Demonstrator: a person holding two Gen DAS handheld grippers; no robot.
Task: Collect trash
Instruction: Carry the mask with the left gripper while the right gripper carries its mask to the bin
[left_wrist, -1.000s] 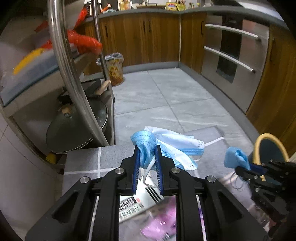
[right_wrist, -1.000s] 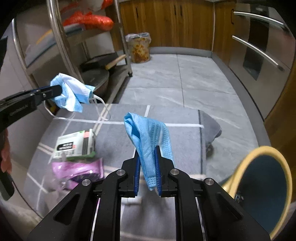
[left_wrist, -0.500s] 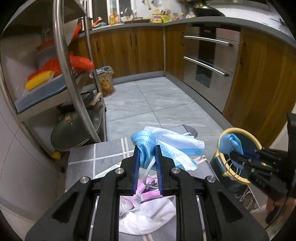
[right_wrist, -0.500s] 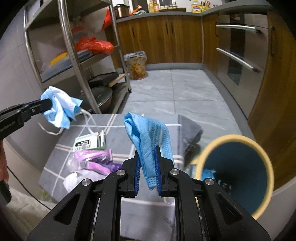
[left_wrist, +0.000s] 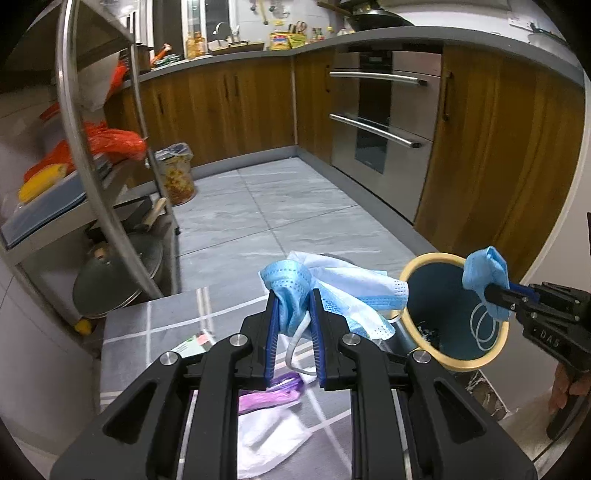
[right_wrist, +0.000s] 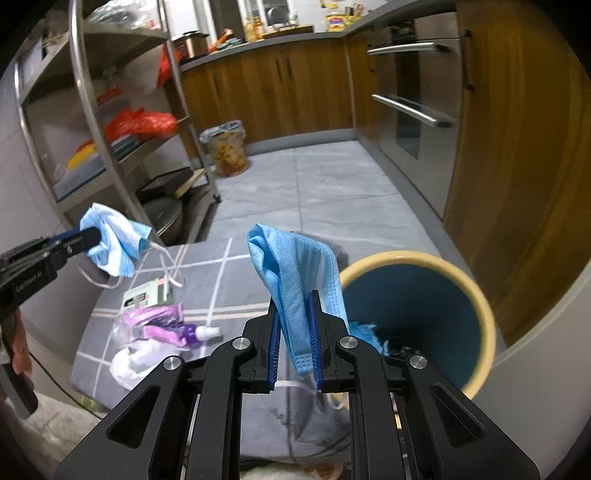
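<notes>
Left wrist view, right gripper lettered "DAS", clamping mask

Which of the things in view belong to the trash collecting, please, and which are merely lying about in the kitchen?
Job:
- left gripper gripping a crumpled face mask
- right gripper gripping a blue face mask
- yellow-rimmed bin
- purple wrapper, white wrapper, small carton on the mat

Lying about:
- metal rack
- red bag
- oven
- patterned floor bin
</notes>
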